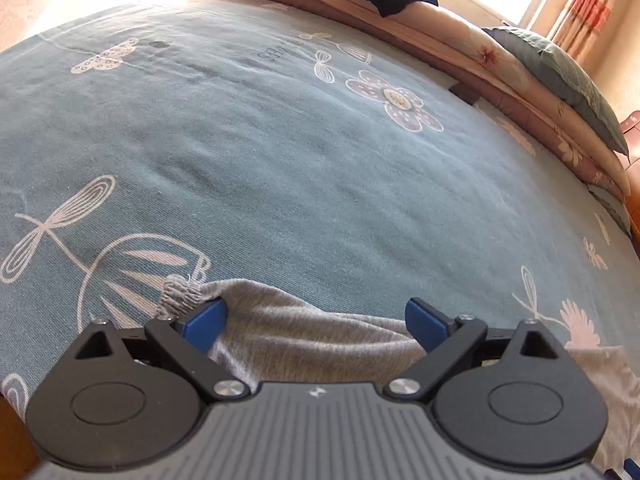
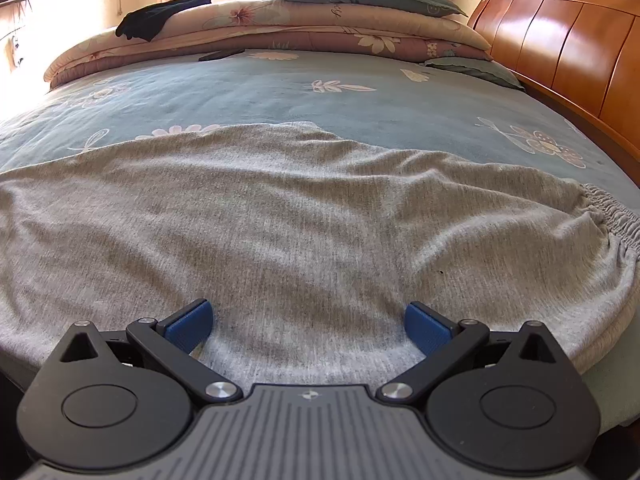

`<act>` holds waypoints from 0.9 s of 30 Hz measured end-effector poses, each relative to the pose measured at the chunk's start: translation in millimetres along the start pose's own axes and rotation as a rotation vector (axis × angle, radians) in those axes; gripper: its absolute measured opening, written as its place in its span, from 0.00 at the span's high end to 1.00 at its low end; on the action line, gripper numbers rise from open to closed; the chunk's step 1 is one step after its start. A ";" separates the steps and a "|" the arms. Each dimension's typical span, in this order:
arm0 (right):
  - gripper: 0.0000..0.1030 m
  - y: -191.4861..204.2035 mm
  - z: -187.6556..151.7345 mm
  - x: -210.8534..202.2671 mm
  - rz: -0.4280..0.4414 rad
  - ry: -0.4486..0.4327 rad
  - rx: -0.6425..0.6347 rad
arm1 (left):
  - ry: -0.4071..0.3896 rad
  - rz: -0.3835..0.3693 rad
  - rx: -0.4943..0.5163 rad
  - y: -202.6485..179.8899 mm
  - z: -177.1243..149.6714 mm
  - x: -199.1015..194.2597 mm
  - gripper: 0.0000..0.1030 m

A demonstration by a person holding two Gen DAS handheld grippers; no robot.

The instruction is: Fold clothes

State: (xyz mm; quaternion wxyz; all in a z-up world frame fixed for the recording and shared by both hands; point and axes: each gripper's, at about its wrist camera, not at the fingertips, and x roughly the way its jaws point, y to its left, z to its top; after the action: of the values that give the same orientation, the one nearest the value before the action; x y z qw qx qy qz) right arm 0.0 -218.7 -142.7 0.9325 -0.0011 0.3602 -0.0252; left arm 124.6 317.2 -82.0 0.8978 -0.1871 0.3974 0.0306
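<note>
Jaws wide apart over wrinkled grey garment (image 2: 304, 216), elastic waistband (image 2: 616, 216) bunched.

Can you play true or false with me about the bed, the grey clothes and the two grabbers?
1. Both grippers are open. True: the left gripper and right gripper have their fingers spread.
2. The grey garment hangs on the wooden headboard. False: it lies on the blue floral bedsheet.
3. A dark garment lies on the folded quilt. True.
4. The grey garment is neatly folded. False: it is spread out, wrinkled.
</note>
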 end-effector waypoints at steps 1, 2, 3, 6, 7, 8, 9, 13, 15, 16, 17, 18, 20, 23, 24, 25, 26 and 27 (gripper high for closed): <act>0.00 0.3 -0.4 0.0 -0.002 -0.004 0.001 | -0.016 -0.024 0.016 -2.2 -1.8 -10.2 0.07; 0.00 0.6 -0.8 -0.1 -0.004 -0.007 0.002 | -0.013 -0.028 0.020 -1.4 -7.1 -14.8 0.05; 0.00 0.7 -1.3 -0.2 -0.004 -0.011 0.002 | -0.005 -0.027 0.020 0.3 -13.2 -17.9 0.04; 0.00 0.3 -2.8 -0.2 -0.004 -0.024 0.002 | 0.018 -0.025 0.020 5.2 -31.6 -27.2 0.04; 0.00 0.4 -3.0 -0.1 -0.005 -0.027 0.003 | 0.026 -0.025 0.020 6.8 -37.8 -30.3 0.04; 0.00 0.5 -3.2 0.0 -0.007 -0.029 0.004 | 0.034 -0.024 0.021 8.5 -43.9 -33.4 0.04; 0.00 0.7 -3.4 0.0 -0.009 -0.032 0.005 | 0.042 -0.023 0.021 10.1 -50.0 -36.5 0.04; 0.00 0.4 -3.1 0.7 -0.010 -0.035 0.006 | 0.073 -0.020 0.021 16.7 -74.6 -49.0 0.05; 0.00 3.6 -5.7 -2.1 -0.014 -0.035 0.007 | 0.069 -0.008 0.025 15.5 -80.0 -57.3 0.05; 0.00 3.5 -5.8 -2.2 -0.013 -0.036 0.007 | 0.055 -0.022 0.044 9.7 -77.7 -62.0 0.05; 0.00 3.5 -5.9 -2.3 -0.012 -0.036 0.007 | 0.042 -0.042 0.067 3.4 -75.5 -66.5 0.05; 0.00 3.5 -5.8 -2.3 -0.013 -0.036 0.008 | 0.040 -0.073 0.092 -4.5 -75.2 -68.4 0.05; 0.00 3.6 -5.7 -2.0 -0.014 -0.036 0.011 | 0.046 -0.116 0.138 -20.2 -77.9 -67.2 0.04; 0.00 3.1 -5.7 -1.8 -0.012 -0.036 0.009 | 0.067 -0.132 0.205 -41.5 -86.7 -56.5 0.04; 0.00 2.9 -5.7 -1.9 -0.011 -0.035 0.008 | 0.080 -0.116 0.221 -45.2 -90.8 -50.9 0.04; 0.00 2.7 -5.8 -2.0 -0.009 -0.035 0.006 | 0.095 -0.095 0.236 -48.1 -95.2 -44.8 0.04; 0.00 2.4 -5.9 -2.2 -0.008 -0.035 0.005 | 0.105 -0.059 0.247 -48.6 -97.2 -42.8 0.04; 0.00 2.1 -6.2 -2.6 -0.005 -0.036 0.002 | 0.114 -0.020 0.257 -48.4 -98.6 -42.0 0.04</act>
State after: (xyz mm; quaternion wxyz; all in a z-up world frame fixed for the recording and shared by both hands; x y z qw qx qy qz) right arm -6.0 -216.4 -145.6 0.9387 -0.0017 0.3435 -0.0277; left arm 36.6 240.7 -97.0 0.8906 -0.0758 0.4467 -0.0404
